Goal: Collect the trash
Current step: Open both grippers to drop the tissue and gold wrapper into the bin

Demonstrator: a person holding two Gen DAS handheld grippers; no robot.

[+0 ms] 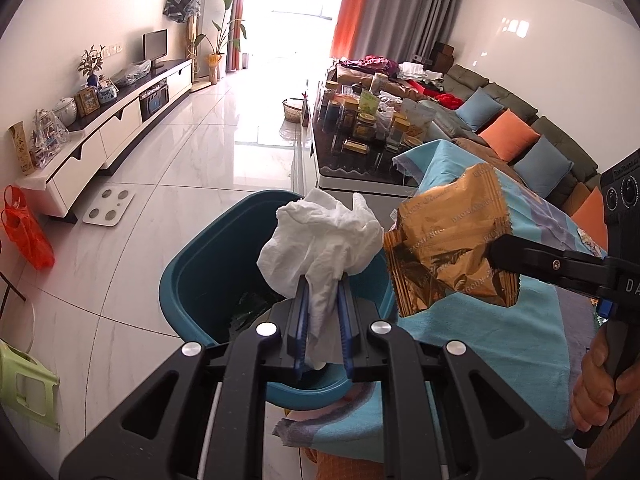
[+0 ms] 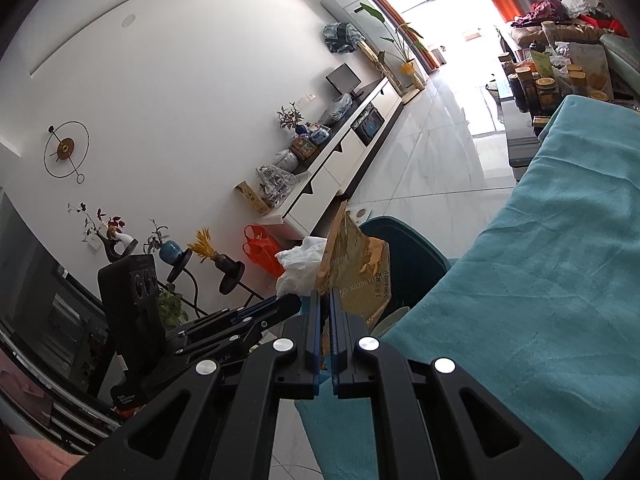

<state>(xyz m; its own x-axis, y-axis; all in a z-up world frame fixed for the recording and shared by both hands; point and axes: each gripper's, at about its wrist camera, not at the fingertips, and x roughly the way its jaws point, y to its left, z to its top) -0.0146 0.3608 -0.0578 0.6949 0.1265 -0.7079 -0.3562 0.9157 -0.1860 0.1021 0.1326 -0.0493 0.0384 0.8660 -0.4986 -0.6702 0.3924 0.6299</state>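
Open tiled floor [image 1: 208, 152] beside bin rim [image 1: 188, 256]

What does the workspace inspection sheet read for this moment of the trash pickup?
Surface: teal cloth draped beside the bin; glossy tile floor around it.
Job's things: crumpled white tissue and gold wrapper, both held near the open teal bin, neither dropped in yet.
Clutter: jars crowd the dark coffee table; scale, red bag and green stool on the floor.
Grippers: left claw shut on tissue; right claw shut on wrapper.
Cables: nothing seen.
Surroundings: TV cabinet, sofa with cushions, curtained window.
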